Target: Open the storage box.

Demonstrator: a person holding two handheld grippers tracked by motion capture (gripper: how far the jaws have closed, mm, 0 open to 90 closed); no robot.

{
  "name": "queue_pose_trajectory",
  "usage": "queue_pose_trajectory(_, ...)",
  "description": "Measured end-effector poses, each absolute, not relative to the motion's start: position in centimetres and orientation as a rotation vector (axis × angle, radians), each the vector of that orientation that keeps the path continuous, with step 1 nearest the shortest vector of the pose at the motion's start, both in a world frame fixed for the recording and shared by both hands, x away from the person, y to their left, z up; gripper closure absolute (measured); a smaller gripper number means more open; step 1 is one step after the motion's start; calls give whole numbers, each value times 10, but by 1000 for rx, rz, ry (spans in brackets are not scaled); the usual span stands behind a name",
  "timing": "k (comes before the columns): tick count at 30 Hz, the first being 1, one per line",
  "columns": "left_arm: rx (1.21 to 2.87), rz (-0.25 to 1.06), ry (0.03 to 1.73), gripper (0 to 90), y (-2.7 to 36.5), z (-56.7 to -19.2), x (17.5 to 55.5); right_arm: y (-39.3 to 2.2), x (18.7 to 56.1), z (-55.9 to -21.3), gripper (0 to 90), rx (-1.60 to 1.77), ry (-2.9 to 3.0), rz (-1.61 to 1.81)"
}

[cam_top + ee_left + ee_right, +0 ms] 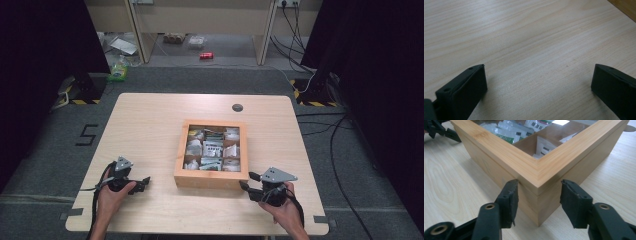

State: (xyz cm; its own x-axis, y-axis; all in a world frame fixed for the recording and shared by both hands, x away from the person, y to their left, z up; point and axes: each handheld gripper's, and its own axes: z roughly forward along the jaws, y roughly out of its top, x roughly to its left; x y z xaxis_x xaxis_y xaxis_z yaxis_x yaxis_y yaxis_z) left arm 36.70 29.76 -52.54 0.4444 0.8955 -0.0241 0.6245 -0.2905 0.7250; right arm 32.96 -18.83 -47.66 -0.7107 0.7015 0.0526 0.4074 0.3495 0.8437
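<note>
The wooden box (211, 177) sits mid-table. The right gripper (537, 202) straddles its near right corner, fingers half open, apparently not gripping yet. The left gripper (537, 85) rests wide open, empty. Next, probably: close on the lid's corner.

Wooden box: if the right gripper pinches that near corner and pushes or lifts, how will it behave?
The wooden box looks rigid with a glazed lid, so probably heavy. A seam below the lid suggests the lid alone may lift. The right gripper straddles one corner; its smooth angled faces could slip, or the box could pivot on the table.
</note>
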Motion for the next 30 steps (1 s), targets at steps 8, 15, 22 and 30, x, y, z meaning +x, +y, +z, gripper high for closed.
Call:
queue_pose_trajectory(8,2025,516,1270,0,298,-525,367,-186,329,-477,492,938,2285,1283)
queue_pose_trajectory(15,2025,517,1270,0,298,-525,367,-184,327,-475,507,947,2251,1304)
queue_pose_trajectory(22,2025,517,1270,0,298,-525,367,-185,330,-470,530,965,2219,1369)
queue_pose_trajectory(30,2024,517,1271,0,298,-525,367,-184,340,-454,571,981,2183,1437)
